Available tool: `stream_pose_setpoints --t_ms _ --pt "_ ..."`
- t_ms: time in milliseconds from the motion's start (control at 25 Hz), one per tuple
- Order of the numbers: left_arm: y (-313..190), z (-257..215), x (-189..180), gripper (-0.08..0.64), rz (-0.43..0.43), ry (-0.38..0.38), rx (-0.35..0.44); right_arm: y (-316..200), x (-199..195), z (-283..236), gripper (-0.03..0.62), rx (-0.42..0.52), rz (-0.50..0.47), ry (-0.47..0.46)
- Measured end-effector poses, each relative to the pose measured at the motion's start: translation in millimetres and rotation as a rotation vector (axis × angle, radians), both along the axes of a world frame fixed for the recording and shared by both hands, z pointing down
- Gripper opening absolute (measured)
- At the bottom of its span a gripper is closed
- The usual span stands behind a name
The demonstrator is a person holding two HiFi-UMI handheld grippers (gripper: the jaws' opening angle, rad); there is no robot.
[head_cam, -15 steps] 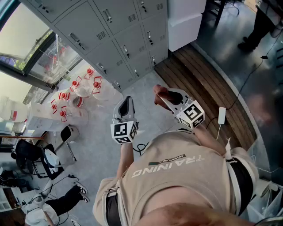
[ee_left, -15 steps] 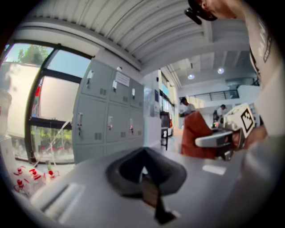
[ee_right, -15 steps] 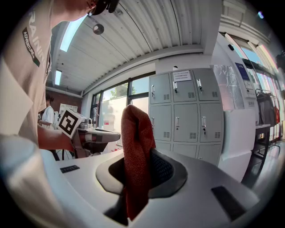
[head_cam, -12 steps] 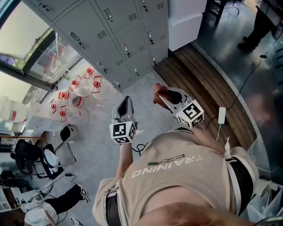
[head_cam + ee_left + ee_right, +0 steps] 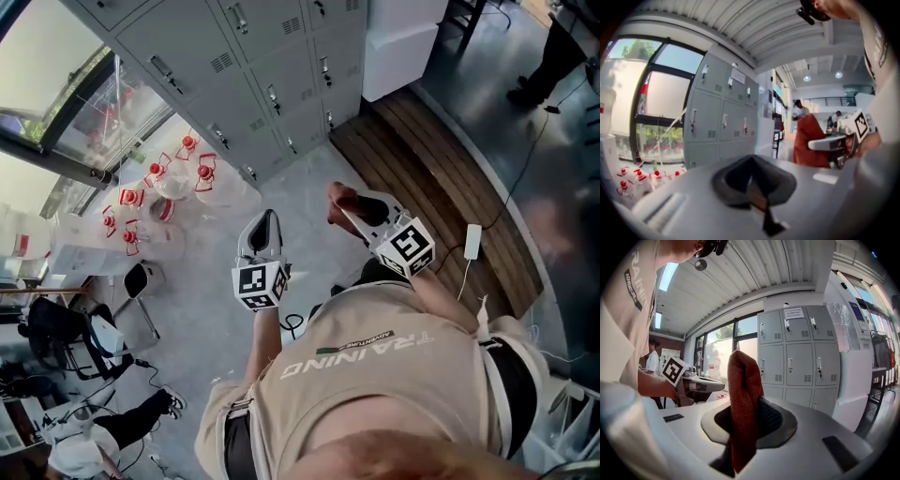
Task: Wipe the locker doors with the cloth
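Observation:
The grey locker doors (image 5: 253,66) stand in rows ahead of me, some way off; they also show in the left gripper view (image 5: 723,123) and the right gripper view (image 5: 797,357). My right gripper (image 5: 349,204) is shut on a rust-red cloth (image 5: 337,197), which sticks up between its jaws (image 5: 743,394). My left gripper (image 5: 266,221) hangs beside it at the left, shut with nothing in it (image 5: 752,180). Both are held in front of the person's chest, apart from the lockers.
Clear water jugs with red caps (image 5: 159,183) crowd the floor left of the lockers. A white cabinet (image 5: 398,42) stands at their right end. A wooden platform (image 5: 441,178) carries a white adapter (image 5: 472,244). A person stands at the far right (image 5: 548,61).
The head view has shifted a little, so the lockers sit higher in the picture. Both grippers keep their places and the cloth stays in the right one.

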State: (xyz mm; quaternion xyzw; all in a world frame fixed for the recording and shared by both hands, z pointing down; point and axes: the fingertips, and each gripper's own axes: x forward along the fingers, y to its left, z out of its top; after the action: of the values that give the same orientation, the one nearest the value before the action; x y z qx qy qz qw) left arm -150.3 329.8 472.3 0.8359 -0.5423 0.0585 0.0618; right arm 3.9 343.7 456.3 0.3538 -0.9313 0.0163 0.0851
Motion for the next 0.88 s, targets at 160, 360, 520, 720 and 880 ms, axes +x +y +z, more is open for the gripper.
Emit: stream_pose_setpoints --t_ms 160,360,520,720,880 --pt "-22 16 9 0.006 0.005 0.023 -0.034 -14 6 14 0.061 -0.035 0.004 0.011" --pt "-69 11 35 0.006 0.01 0.028 -0.044 -55 27 38 0.061 -0.102 0.007 0.002" --pt "-111 0 47 0.006 -0.002 -0.02 -0.05 -104 36 44 0.061 -0.105 -0.014 -0.006" --pt "-157 -9 64 0.006 -0.049 -0.043 -0.051 -160 49 40 0.061 -0.108 -0.067 -0.06" --pt "-185 -21 78 0.006 -0.093 -0.034 -0.033 -195 64 49 0.061 -0.127 -0.089 -0.062"
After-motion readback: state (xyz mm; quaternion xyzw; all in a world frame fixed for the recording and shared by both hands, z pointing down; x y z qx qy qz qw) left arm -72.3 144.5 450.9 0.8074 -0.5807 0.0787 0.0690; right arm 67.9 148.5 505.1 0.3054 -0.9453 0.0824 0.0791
